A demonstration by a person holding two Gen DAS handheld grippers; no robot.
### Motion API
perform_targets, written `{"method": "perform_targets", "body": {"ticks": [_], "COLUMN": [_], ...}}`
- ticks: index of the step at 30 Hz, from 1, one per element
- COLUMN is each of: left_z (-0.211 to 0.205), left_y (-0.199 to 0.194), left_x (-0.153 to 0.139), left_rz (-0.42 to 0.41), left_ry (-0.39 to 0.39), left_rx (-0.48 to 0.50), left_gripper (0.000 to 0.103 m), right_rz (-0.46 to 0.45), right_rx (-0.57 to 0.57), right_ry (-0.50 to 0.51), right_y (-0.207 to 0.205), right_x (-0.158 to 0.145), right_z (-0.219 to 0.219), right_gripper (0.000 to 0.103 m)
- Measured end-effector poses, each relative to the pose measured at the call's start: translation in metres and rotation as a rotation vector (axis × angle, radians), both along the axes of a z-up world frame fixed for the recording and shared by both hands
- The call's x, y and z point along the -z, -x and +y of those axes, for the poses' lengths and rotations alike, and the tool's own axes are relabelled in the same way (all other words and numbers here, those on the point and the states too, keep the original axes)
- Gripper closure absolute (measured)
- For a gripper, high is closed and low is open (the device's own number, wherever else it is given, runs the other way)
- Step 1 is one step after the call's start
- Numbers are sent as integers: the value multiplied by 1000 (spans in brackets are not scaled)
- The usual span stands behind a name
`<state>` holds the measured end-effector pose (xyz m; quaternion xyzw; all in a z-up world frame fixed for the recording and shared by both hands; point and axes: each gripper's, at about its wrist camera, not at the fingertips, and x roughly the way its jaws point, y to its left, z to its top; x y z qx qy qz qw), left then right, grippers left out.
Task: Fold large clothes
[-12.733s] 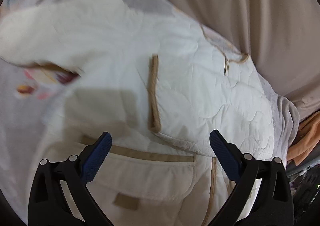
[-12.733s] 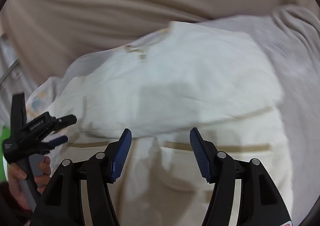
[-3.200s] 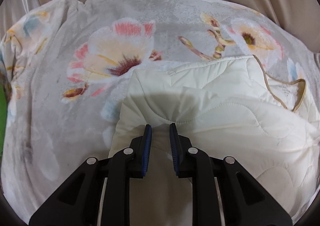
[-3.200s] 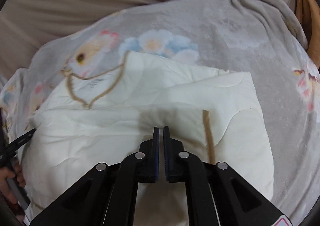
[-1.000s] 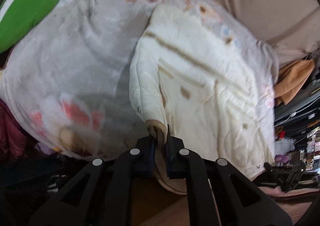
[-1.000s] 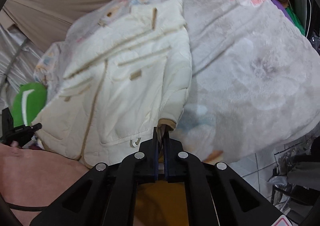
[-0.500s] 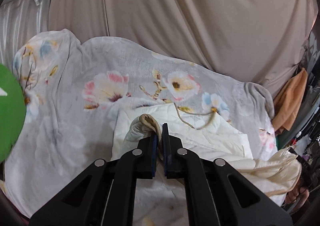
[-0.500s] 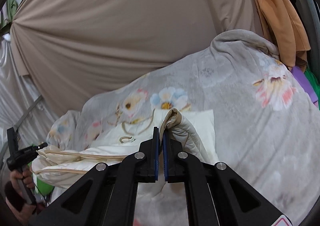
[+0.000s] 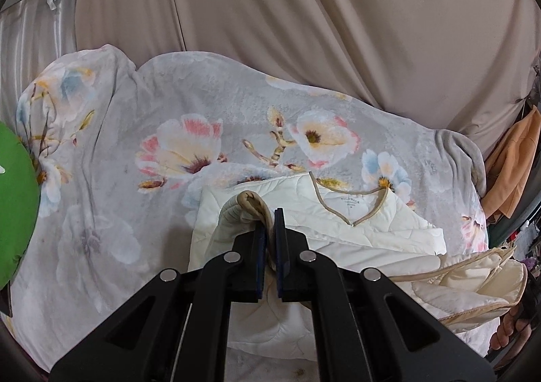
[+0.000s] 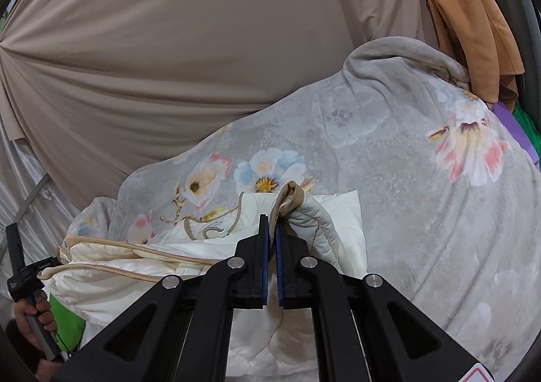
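A cream quilted jacket (image 9: 355,226) with tan trim lies on a grey floral blanket (image 9: 175,132), its V-shaped neckline and label facing up. My left gripper (image 9: 268,216) is shut on the jacket's tan-edged hem corner, held up over the lower part of the garment. In the right wrist view my right gripper (image 10: 272,223) is shut on the other tan-edged corner of the jacket (image 10: 189,253). The lifted hem sags in folds between the two grippers. A hand (image 10: 33,314) holding the left gripper's handle shows at the lower left there.
Beige draped cloth (image 9: 304,27) hangs behind the blanket. An orange garment (image 10: 466,20) hangs at the right. A green cushion (image 9: 13,206) sits at the blanket's left edge. Clutter lies beyond the right side of the blanket (image 10: 422,179).
Both grippers have swung up and forward with the jacket's lower corners, from hanging off the near edge to over the garment. The neckline has come into view ahead.
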<state>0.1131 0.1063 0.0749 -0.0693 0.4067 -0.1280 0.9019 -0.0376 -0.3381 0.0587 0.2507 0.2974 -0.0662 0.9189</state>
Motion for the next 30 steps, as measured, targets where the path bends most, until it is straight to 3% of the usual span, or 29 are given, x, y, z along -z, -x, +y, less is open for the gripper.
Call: {"method": "perform_targets", "body": {"ticks": [9, 20, 23, 24, 25, 26, 27, 28, 30], "left_z": [4, -15, -17, -17, -15, -11, -7, 1, 13], "left_y": [-36, -105, -113, -114, -115, -111, -107, -102, -97], "left_x": [27, 101, 109, 109, 106, 96, 88, 75, 66], "left_rz": [58, 178, 179, 179, 166, 119, 76, 22, 17], "left_ry": [11, -38, -28, -20, -8, -3, -2, 16, 38], "left_rx": [-38, -115, -125, -131, -140, -168, -194, -211, -211], "left_gripper": [99, 93, 86, 78, 59, 51, 35, 29, 25], "right_rz": [32, 101, 85, 63, 39, 17, 3, -6, -7], "right_rx": [-8, 54, 84, 105, 122, 130, 141, 148, 144], "right_ry": [-12, -14, -39, -35, -31, -34, -29, -14, 23], "right_y": [-35, -92, -95, -93, -90, -87, -84, -80, -69], "right_x": [12, 58, 63, 60, 54, 49, 43, 37, 28], "right_z": [-7, -17, -23, -24, -26, -28, -30, -32, -32], "right_gripper": [100, 98, 90, 89, 84, 81, 76, 73, 70]}}
